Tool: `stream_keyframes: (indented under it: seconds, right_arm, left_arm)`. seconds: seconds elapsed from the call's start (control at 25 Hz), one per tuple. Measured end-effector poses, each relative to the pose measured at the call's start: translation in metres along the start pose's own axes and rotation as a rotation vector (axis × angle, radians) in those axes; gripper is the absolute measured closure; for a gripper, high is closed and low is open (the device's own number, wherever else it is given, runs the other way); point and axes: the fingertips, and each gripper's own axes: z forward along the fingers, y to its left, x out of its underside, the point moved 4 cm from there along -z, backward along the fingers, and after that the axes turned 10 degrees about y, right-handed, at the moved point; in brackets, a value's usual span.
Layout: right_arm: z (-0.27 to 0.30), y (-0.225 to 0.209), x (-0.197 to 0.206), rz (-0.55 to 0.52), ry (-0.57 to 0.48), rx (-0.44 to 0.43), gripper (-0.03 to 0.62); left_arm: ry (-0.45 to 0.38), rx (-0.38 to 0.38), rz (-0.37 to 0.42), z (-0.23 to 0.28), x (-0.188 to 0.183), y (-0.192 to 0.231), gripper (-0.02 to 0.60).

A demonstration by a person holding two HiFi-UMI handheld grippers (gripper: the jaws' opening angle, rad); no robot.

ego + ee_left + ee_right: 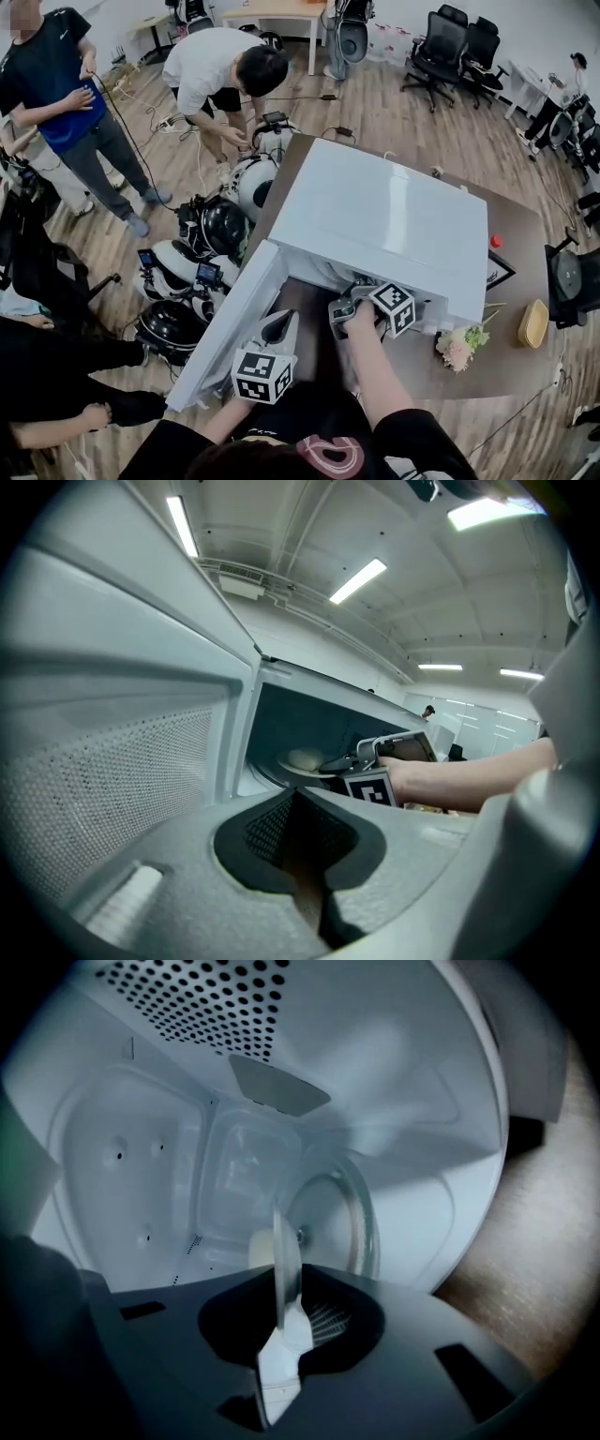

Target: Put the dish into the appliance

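A brown table [514, 217] carries a white microwave oven [375, 217] whose door [228, 326] is swung open toward the left of the head view. The door's inner face, with its perforated screen [122, 789], fills the left side of the left gripper view. Inside the white cavity [141, 1176], the glass turntable [349, 1206] lies on the floor of the oven.

The white plate [285, 1255] is inside the cavity, at its mouth and over the turntable. Whether it touches the glass cannot be told. In the right gripper view it appears edge-on, running straight out from between the jaws toward the back wall. In the left gripper view it sits level [298, 764], with a pale rounded piece of food [305, 757] on it.

The right gripper [281, 1340] reaches into the oven opening from the front, with the person's forearm behind it. Its jaws are nearly closed and pinch the plate's near rim, so the plate projects ahead of the fingertips, deeper into the oven. From the head view only this gripper's rear and its marker cube [394, 307] clear the oven's top edge.

The left gripper [298, 850] is outside the oven, just beside the inner face of the open door and well apart from the plate. Its jaws are pressed together with nothing between them. In the head view it lies low [279, 328], between the door and the right forearm.

On the table to the right of the oven lies a small bunch of flowers [459, 345].
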Motion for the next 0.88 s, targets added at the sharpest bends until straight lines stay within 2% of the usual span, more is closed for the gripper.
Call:
stream_keyframes:
  seconds: [0.16, 0.44, 0.72, 0.88]
  right_arm:
    - [0.001, 0.004, -0.002, -0.114, 0.006, 0.007, 0.543]
    - [0.007, 0.011, 0.002, -0.349, 0.081, 0.033, 0.491]
    - [0.010, 0.018, 0.013, -0.574, 0.172, 0.039, 0.373]
    - [0.007, 0.014, 0.016, -0.730, 0.218, 0.098, 0.326]
  left_arm:
    - [0.001, -0.001, -0.001, 0.000, 0.000, -0.002, 0.572]
    - [0.003, -0.003, -0.002, 0.001, 0.001, -0.001, 0.572]
    - [0.002, -0.005, -0.002, 0.001, 0.000, -0.001, 0.572]
    - [0.000, -0.007, 0.002, 0.001, 0.000, -0.004, 0.572]
